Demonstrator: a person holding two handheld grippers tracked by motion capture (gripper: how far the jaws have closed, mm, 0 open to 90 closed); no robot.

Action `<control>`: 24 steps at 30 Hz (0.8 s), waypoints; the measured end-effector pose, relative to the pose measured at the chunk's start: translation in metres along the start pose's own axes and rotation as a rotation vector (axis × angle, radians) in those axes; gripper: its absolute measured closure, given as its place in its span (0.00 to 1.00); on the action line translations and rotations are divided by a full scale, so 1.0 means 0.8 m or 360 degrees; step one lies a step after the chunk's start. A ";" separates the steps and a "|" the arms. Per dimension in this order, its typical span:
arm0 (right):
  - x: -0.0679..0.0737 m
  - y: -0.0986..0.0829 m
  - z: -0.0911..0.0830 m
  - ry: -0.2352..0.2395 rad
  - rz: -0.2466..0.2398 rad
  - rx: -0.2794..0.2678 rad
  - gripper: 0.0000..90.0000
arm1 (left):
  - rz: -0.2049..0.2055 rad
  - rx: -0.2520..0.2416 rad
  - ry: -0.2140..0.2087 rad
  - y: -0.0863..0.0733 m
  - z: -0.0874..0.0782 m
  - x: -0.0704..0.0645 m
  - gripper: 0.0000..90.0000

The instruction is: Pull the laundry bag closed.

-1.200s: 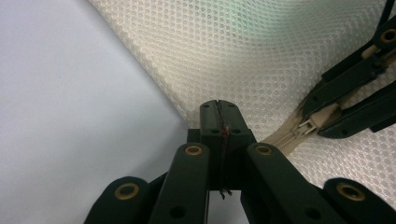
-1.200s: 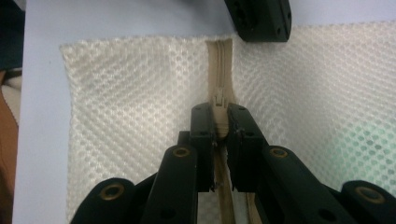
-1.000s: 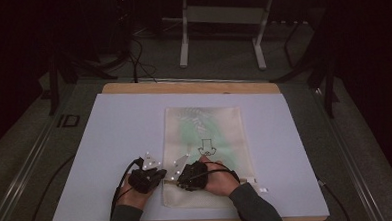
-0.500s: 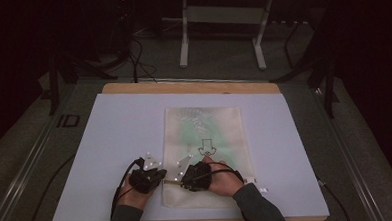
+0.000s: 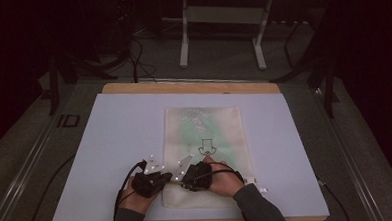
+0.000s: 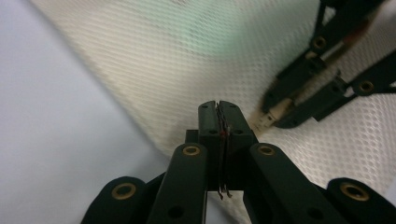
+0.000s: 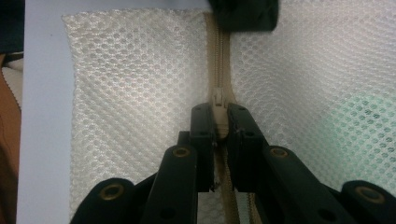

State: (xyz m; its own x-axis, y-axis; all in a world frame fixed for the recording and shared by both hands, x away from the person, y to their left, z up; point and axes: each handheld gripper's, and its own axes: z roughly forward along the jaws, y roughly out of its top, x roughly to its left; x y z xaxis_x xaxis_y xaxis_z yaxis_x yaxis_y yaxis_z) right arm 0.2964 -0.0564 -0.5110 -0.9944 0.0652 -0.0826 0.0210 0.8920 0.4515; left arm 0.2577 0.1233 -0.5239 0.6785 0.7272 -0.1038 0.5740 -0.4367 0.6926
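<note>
A cream mesh laundry bag [image 5: 206, 155] lies flat on a pale lilac sheet [image 5: 115, 144] that covers the bench [image 5: 188, 86]. Something green shows faintly through the mesh at the far half of the bag. The bag sits a little right of the bench's middle, its near edge close to the person.

Both of the person's hands work at the bag's near left corner. The left tongs [image 6: 218, 122] are pressed fully together, pinching the mesh edge of the bag just where it meets the lilac sheet. In the high view these left tongs [image 5: 154, 180] sit at the bag's left border.

The right tongs [image 7: 219, 122] are narrowed around the zipper slider [image 7: 218, 105], which sits on the beige zipper tape [image 7: 218, 56] running across the mesh. The slider's pull is clamped between the two black jaws. In the high view the right tongs [image 5: 194, 174] lie over the bag's near portion, just beside the left pair.

The step in hand appears to be working the zipper: one hand anchors the fabric, the other grips the slider. The next move likely calls for drawing the slider steadily along the tape while the left tongs keep the mesh taut, so that the fabric does not bunch or the slider slip free.
</note>
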 end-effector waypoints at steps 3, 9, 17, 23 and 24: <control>-0.002 -0.001 0.000 0.0009 0.0000 -0.0016 0.91 | 0.0002 0.0045 -0.0006 -0.001 0.004 0.000 0.98; -0.002 0.000 0.000 0.0012 -0.0009 -0.0005 0.91 | 0.0009 0.0069 -0.0045 -0.003 0.006 0.003 0.98; 0.001 0.004 -0.001 -0.0004 -0.0044 0.0039 0.91 | 0.0005 0.0081 -0.0057 -0.003 0.006 0.005 0.99; 0.003 0.006 -0.002 -0.0015 -0.0078 0.0070 0.91 | 0.0015 0.0081 -0.0053 -0.003 0.006 0.005 0.99; 0.003 0.006 -0.003 -0.0016 -0.0072 0.0076 0.91 | 0.0013 0.0081 -0.0055 -0.003 0.006 0.005 0.99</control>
State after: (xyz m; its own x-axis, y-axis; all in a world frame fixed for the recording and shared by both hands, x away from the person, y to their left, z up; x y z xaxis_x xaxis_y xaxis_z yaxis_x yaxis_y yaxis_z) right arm 0.2938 -0.0533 -0.5067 -0.9934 0.0286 -0.1111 -0.0188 0.9145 0.4041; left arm 0.2612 0.1246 -0.5297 0.6982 0.7052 -0.1232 0.5901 -0.4696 0.6567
